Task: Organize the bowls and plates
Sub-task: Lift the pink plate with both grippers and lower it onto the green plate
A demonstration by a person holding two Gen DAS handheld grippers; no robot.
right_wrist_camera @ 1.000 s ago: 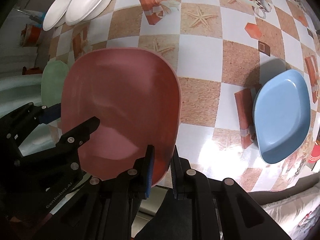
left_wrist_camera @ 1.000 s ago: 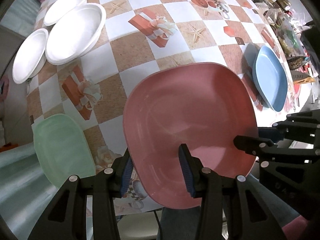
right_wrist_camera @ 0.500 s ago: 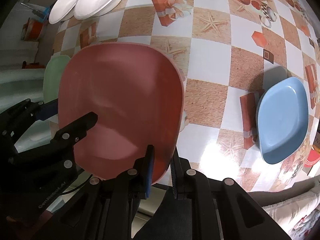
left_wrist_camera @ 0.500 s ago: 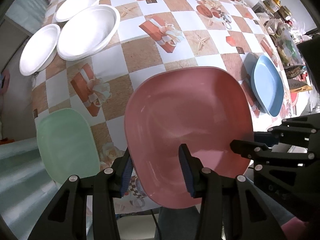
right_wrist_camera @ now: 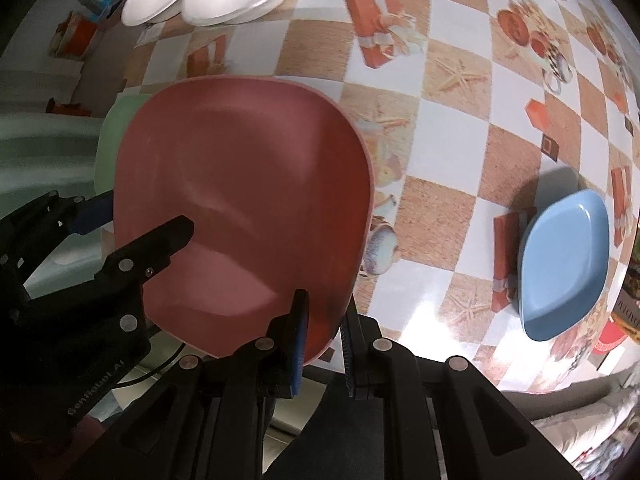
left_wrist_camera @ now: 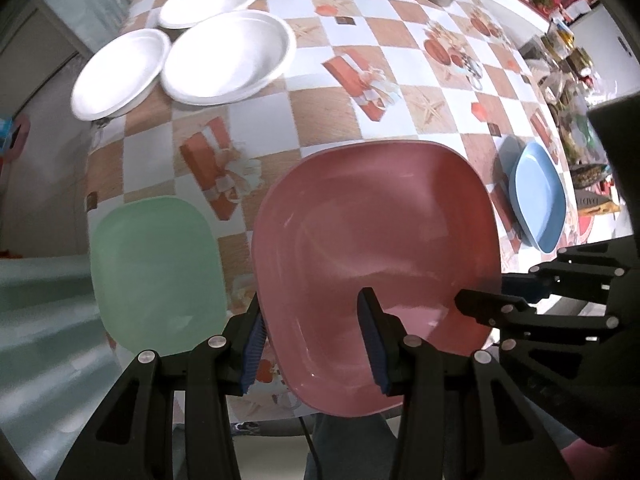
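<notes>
1. Both tools are on one thing: the right gripper (right_wrist_camera: pixel 322 344) is clamped on the near rim of the pink plate (left_wrist_camera: pixel 376 240), one pad above and one below the edge. The left gripper (left_wrist_camera: pixel 312 344) has its jaws partway apart around the plate's near-left corner; whether its pads actually press on the rim cannot be told.
2. The pink plate hangs above the checked tablecloth (left_wrist_camera: pixel 332 128), clear of it, with its near edge out past the table's front edge. The green plate (left_wrist_camera: pixel 156 268) lies flat just to its left, the blue plate (right_wrist_camera: pixel 564 264) well apart to the right, and the three white bowls (left_wrist_camera: pixel 224 60) sit grouped at the far left corner.
3. The step in hand looks like carrying the pink plate to stack it on a matching flat plate; the green one is nearest, so that is the likely target, though this is a judgement.
4. To do it well, the carrier should keep the plate level, since a one-edge grip lets the far side droop.
5. The two hands should travel together, so the plate is not twisted between the grippers.
6. It should be lowered squarely over the lower plate, corners matched, before either grip lets go.
7. Risk: the smooth rim slipping from the pads if the plate tilts.
</notes>
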